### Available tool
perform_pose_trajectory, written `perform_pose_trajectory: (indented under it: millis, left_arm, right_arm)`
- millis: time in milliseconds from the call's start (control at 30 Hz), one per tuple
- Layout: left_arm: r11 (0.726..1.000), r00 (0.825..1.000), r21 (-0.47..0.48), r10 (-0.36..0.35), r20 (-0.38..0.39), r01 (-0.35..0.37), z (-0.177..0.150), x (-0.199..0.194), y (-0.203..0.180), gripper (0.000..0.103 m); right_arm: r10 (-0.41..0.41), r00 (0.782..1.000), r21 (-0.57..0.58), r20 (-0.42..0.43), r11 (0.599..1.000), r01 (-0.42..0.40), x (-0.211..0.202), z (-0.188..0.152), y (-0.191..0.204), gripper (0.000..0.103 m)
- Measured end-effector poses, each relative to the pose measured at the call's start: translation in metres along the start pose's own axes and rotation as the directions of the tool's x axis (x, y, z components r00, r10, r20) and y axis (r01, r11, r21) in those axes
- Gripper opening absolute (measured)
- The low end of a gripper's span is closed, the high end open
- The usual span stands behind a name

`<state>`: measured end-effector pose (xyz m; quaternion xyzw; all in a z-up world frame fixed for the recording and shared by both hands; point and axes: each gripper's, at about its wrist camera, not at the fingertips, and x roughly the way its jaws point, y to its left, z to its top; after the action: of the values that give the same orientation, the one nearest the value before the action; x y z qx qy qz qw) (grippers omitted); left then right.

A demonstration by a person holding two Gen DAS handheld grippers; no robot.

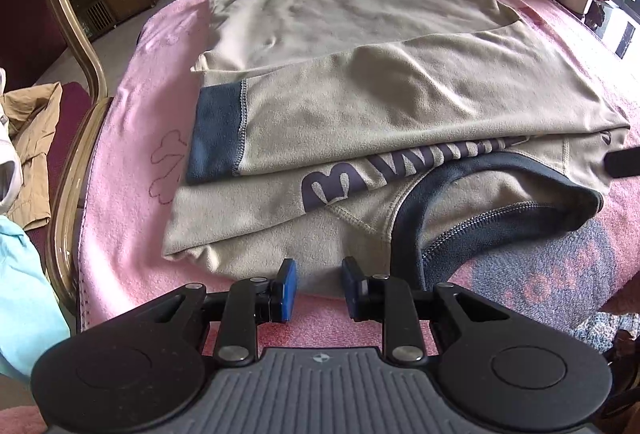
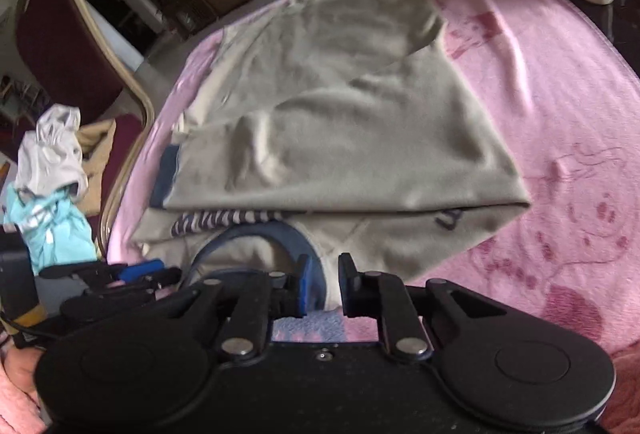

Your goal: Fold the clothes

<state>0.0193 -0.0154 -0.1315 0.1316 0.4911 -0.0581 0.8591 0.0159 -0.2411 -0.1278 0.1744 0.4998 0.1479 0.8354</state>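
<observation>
The beige fleece top [image 1: 360,46] lies on the pink blanket [image 1: 132,170] that covers the table; it is partly folded: one side with its sleeve is laid across the body, so that the blue cuff [image 1: 216,130] rests near the left edge of the garment, and the dark printed letters [image 1: 340,182] show only as a strip under this fold; the navy collar [image 1: 500,186] with its zipper lies open at the near end. By my judgement the sides are already brought in and the garment is a long narrow shape; what seems left is to fold it along its length, the collar end toward the far hem, and perhaps to smooth it; more clothes wait on the chair [image 2: 48,162] to the left.

The left gripper [image 1: 319,288] stands at the near edge of the top, left of the collar; its fingers are open a moderate gap and hold nothing, the cloth lies just in front of the pads and between them. The right gripper [image 2: 324,284] is just before the collar [image 2: 288,234], also open with a narrow gap, and it has no hold on anything; whether its pads touch the fabric I cannot tell, because this view is blurred.
</observation>
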Motion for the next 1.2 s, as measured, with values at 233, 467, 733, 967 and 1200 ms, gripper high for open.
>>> perform_pose_trajectory:
  millis: [233, 467, 733, 967, 1200]
  left_arm:
    - [0.997, 0.997, -0.027, -0.070, -0.018, 0.069, -0.003, -0.005, 0.002, 0.021]
    - [0.944, 0.972, -0.232, -0.225, 0.072, 0.236, 0.002, -0.021, 0.035, 0.022]
    - [0.972, 0.978, -0.110, -0.210, -0.013, 0.207, 0.010, 0.002, 0.000, 0.022]
    - [0.967, 0.976, -0.132, -0.209, 0.059, 0.215, 0.040, -0.030, 0.034, 0.026]
    - [0.970, 0.966, -0.189, -0.106, 0.237, 0.153, 0.112, -0.066, 0.090, 0.044]
  right_arm:
    - [-0.118, 0.988, -0.126, -0.095, 0.986, 0.106, 0.025, -0.007, 0.022, 0.017]
    - [0.067, 0.998, 0.091, 0.009, 0.994, -0.067, -0.012, 0.003, -0.010, 0.014]
    - [-0.059, 0.993, 0.020, -0.098, 0.998, 0.061, 0.011, 0.004, 0.005, 0.007]
    - [-0.060, 0.998, -0.034, -0.006, 0.998, 0.060, -0.025, 0.031, 0.025, 0.009]
    - [-0.019, 0.976, -0.107, 0.219, 0.993, 0.043, -0.085, 0.122, 0.055, 0.010]
